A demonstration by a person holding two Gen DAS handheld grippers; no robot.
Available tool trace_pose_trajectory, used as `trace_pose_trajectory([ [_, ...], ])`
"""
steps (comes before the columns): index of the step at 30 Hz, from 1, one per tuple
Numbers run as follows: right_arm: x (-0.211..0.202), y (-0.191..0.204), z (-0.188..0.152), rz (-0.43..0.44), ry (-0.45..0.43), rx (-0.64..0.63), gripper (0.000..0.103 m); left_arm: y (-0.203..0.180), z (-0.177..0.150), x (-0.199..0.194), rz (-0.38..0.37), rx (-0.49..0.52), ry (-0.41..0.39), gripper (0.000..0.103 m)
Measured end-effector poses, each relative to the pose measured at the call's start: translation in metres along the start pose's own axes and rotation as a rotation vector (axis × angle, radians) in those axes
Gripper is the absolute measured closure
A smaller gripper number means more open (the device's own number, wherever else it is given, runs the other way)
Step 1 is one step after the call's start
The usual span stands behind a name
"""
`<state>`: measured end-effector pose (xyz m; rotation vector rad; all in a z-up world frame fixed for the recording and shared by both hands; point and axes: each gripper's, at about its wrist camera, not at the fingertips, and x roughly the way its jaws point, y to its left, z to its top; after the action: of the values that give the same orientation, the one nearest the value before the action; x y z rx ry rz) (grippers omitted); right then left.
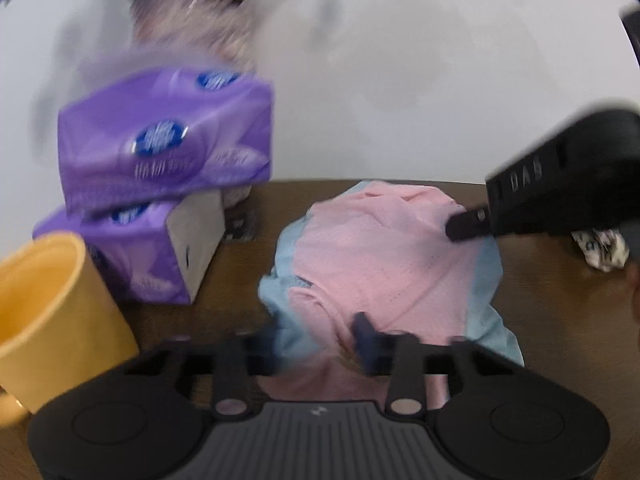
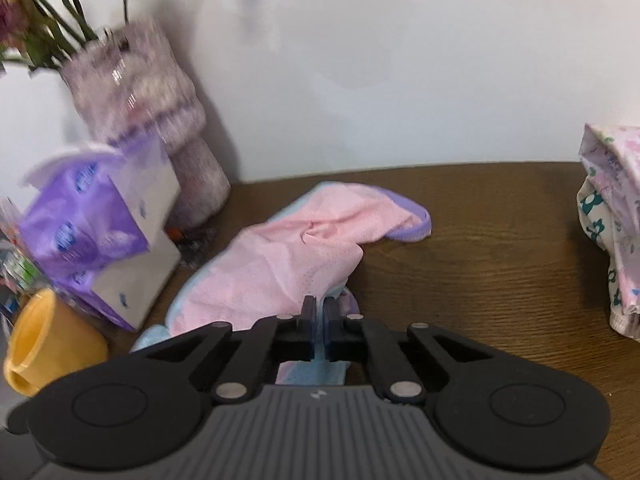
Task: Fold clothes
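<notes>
Nearest, the right gripper (image 2: 319, 312) is clamped on the blue hem of the small pink-and-blue mesh garment (image 2: 280, 264), which lies crumpled on the brown wood-grain counter (image 2: 480, 264), apparently pinched ready for folding. The left gripper (image 1: 320, 332) looks closed on the garment's near edge, though blur obscures it. Beyond stand purple tissue packs (image 1: 160, 152).

Both grippers are showing the same build: the left gripper (image 1: 320, 344) and right gripper (image 2: 319, 328) are wearing matte black linkage arms with silver pivot pins, round black caps, a ribbed grey plate bearing a small white logo, and dark blue fingers (image 2: 308, 312).
</notes>
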<state>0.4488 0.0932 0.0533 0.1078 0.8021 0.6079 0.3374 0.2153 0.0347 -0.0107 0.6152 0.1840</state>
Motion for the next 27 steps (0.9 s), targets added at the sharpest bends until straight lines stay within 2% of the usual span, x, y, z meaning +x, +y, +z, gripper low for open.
trace_pose_trajectory([
  [2,-0.012,0.000,0.001,0.033,-0.016,0.008,0.101,-0.001,0.001,-0.013,-0.023,0.010,-0.037,0.091],
  [4,-0.028,-0.001,0.003,0.059,-0.036,0.009,0.101,0.000,0.004,-0.030,-0.067,0.002,-0.075,0.093],
  [9,-0.084,-0.005,0.014,0.134,-0.110,0.025,0.101,0.000,0.014,-0.076,-0.153,-0.043,-0.155,0.095],
  [14,-0.160,-0.001,0.025,0.169,-0.198,-0.004,0.101,-0.012,0.040,-0.132,-0.194,-0.008,-0.223,0.096],
  [18,-0.225,-0.006,0.023,0.174,-0.266,-0.023,0.101,-0.034,0.051,-0.198,-0.238,0.064,-0.283,0.096],
  [20,-0.259,-0.011,0.017,0.175,-0.296,-0.036,0.101,-0.049,0.037,-0.230,-0.263,0.124,-0.294,0.096],
  [23,-0.307,-0.024,-0.013,0.178,-0.318,-0.084,0.101,-0.072,0.007,-0.273,-0.305,0.220,-0.293,0.096],
  [27,-0.355,-0.044,-0.092,0.157,-0.274,-0.173,0.101,-0.097,-0.062,-0.300,-0.409,0.288,-0.168,0.096],
])
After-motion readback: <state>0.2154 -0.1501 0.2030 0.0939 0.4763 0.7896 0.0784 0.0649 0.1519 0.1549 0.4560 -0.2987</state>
